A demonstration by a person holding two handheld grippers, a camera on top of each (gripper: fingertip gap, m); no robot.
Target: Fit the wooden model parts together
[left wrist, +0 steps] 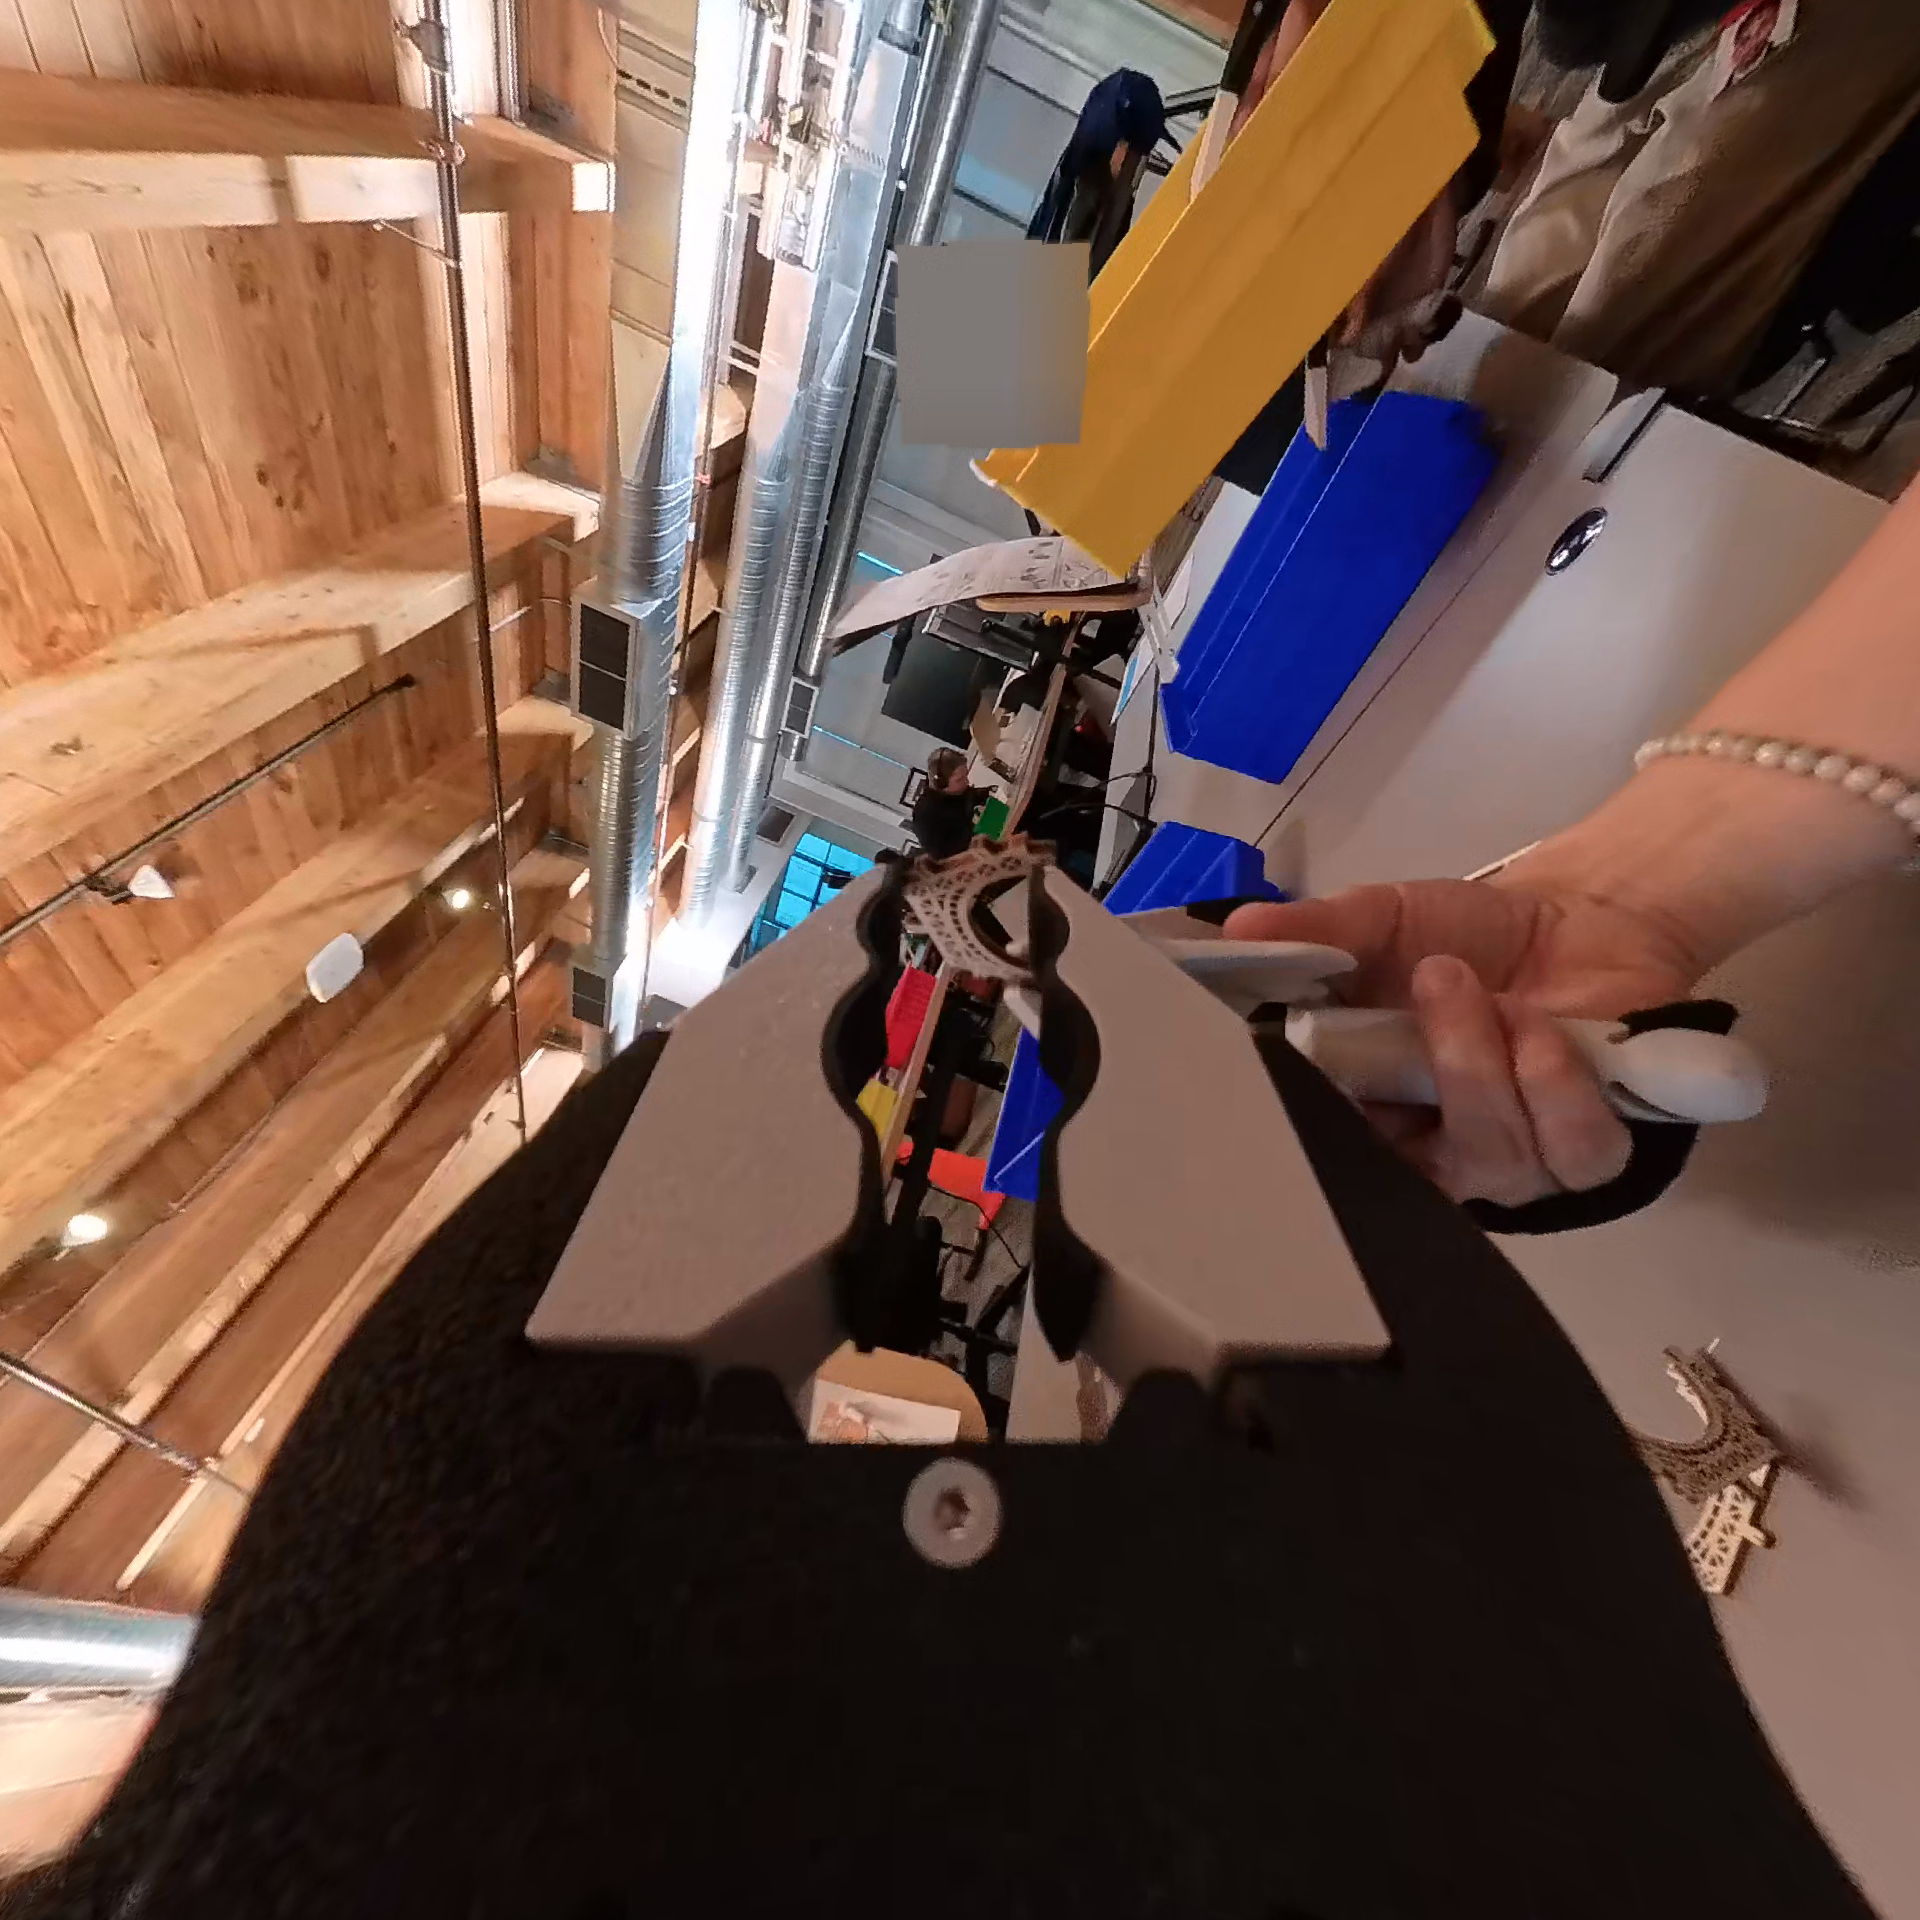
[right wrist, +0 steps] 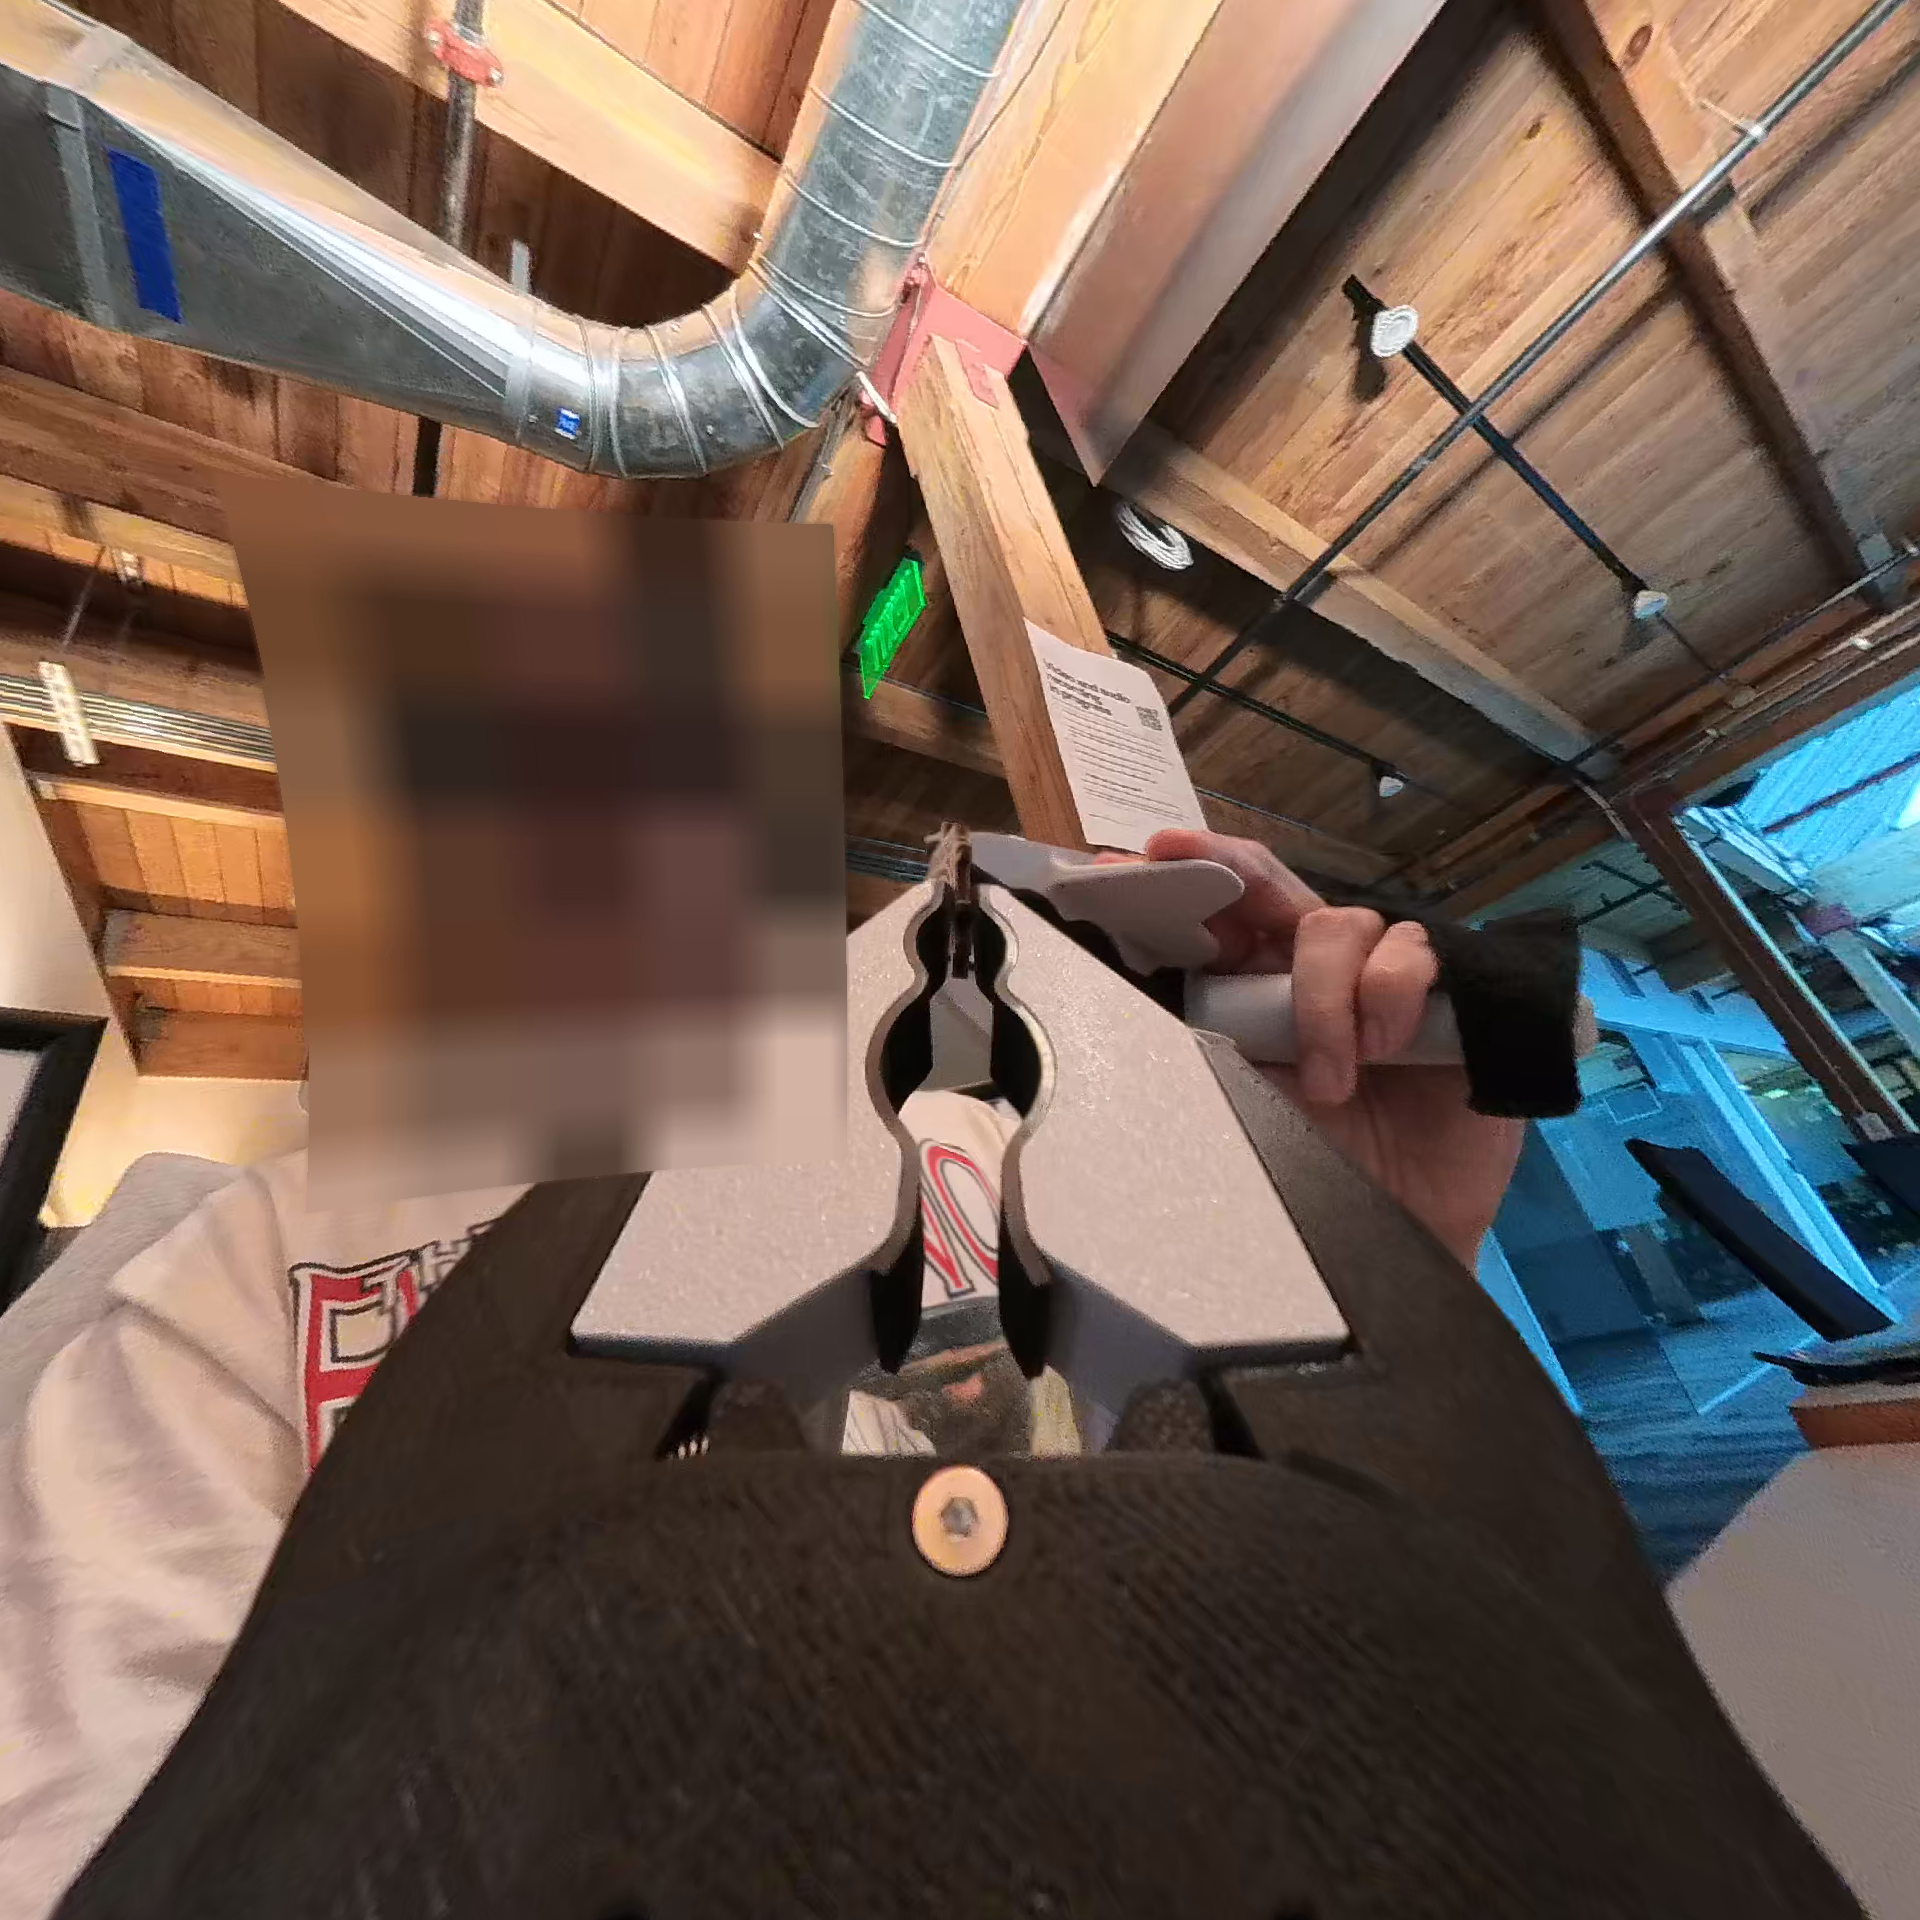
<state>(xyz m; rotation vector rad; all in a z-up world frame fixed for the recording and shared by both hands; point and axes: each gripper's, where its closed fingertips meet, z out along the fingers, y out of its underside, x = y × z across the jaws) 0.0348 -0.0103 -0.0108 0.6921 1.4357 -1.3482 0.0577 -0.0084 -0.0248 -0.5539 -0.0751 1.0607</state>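
My left gripper is shut on a small lattice-cut wooden arch part, held in the air at its fingertips. The right gripper's fingers, held by a hand, reach in from the right and meet that part. In the right wrist view my right gripper is shut on a thin wooden part, seen edge-on and sticking out past the tips. The left gripper's fingers touch it from the right. I cannot tell whether both grip one part or two joined parts. Another wooden tower part lies on the white table.
A large blue bin, a smaller blue bin and a tilted yellow bin stand on the table beyond the grippers. A person in a light shirt sits close behind the right gripper. Wooden ceiling beams and metal ducts are overhead. The tips of both grippers are at nearly the same place.
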